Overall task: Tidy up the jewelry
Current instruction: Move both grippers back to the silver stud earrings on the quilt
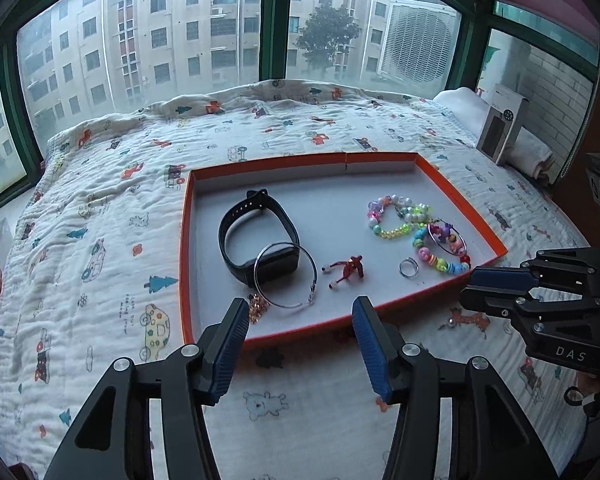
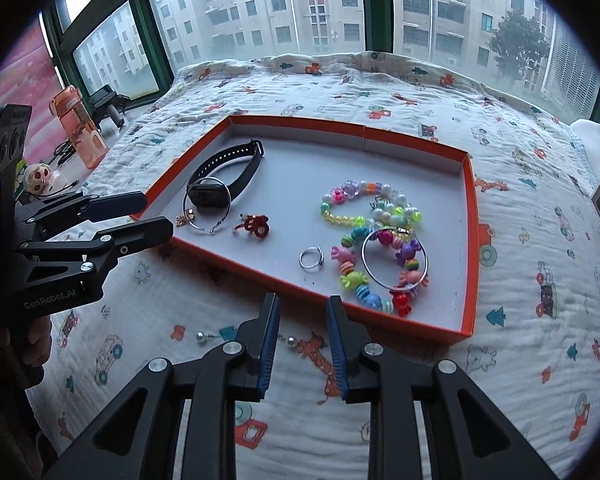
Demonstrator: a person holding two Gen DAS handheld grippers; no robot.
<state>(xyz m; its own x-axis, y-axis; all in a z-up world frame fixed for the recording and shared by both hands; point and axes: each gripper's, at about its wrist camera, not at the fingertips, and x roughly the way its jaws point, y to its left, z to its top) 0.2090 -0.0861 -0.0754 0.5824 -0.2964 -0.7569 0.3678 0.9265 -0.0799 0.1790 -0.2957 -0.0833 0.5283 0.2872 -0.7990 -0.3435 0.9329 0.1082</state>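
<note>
In the left wrist view the orange tray [image 1: 460, 196], shallow with a grey floor, lies on a white quilt [image 1: 100, 208] printed with cars and trees. Inside the tray, a black smart band [image 1: 256, 236] sits toward its left side, a thin silver bangle [image 1: 286, 276] leaning over the band's face, with a gold chain piece [image 1: 256, 308] at the bangle's near edge. A small red knotted charm [image 1: 346, 272] lies near the tray's middle, a silver ring [image 1: 408, 267] just right of it, and a tangle of coloured bead bracelets [image 1: 404, 216] fills the tray's right side. The left gripper [image 1: 300, 344] hovers at the tray's near wall, its jaws spread wide with nothing between them; the right gripper [image 1: 476, 284] reaches in at the tray's right corner, jaws parted and empty. The right wrist view shows the same tray [image 2: 470, 240] from its other side, and reveals a second silver bangle [image 2: 394, 258] lying over candy-shaped beads [image 2: 364, 280]. Outside the tray's near wall it also shows two pearl studs [image 2: 200, 336] on the quilt, one just beside the right gripper [image 2: 303, 330], whose jaws stand apart, holding nothing. An orange water bottle [image 2: 78, 128] stands beyond the tray's left side.
</note>
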